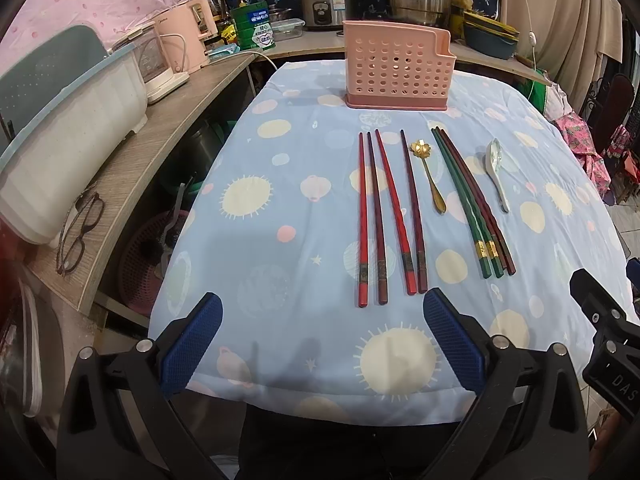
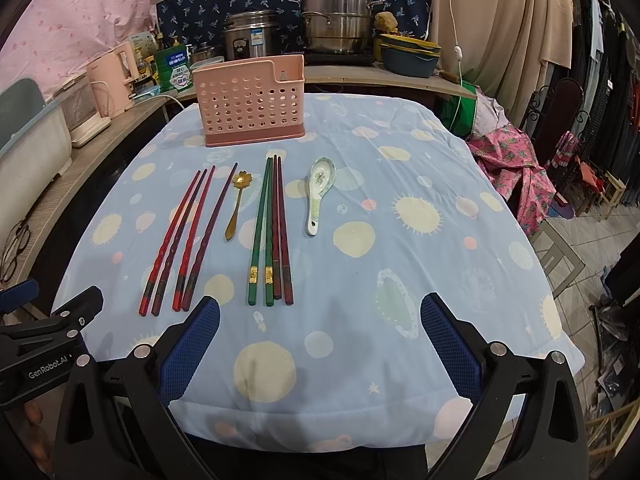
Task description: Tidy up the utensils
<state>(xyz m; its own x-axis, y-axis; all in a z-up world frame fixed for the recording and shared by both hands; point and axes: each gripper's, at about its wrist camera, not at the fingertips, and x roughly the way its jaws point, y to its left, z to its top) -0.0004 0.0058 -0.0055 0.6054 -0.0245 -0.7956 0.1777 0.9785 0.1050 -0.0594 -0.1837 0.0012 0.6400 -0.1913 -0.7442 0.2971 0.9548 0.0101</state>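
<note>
the table draped in a pale blue cloth with yellow suns and circles (image 1: pixel 280 184) carries everything. at its far end stands the pink perforated plastic utensil caddy (image 1: pixel 396 68), upright and seemingly empty, though its inside is hidden. all the utensils lie flat on the cloth on the near side of the caddy, well apart from it: four red and dark maroon chopsticks (image 1: pixel 384 220) to its near left, a tight bundle of two green and two dark red chopsticks with gold bands (image 1: pixel 472 204) to its near right, a white ceramic soup spoon (image 1: pixel 498 172) further right, and a small gold flower-bowled spoon (image 1: pixel 430 174) between the two chopstick groups.

the left gripper (image 1: pixel 322 344) and right gripper (image 2: pixel 320 346) both hang over the table's near edge, farthest from the caddy, fingers spread wide with nothing between them.

nothing looks organised yet. likely trouble: thin chopsticks on soft cloth may roll or pinch fabric; the touching green bundle may come up unevenly; the light caddy could tip if a utensil strikes its rim.
</note>
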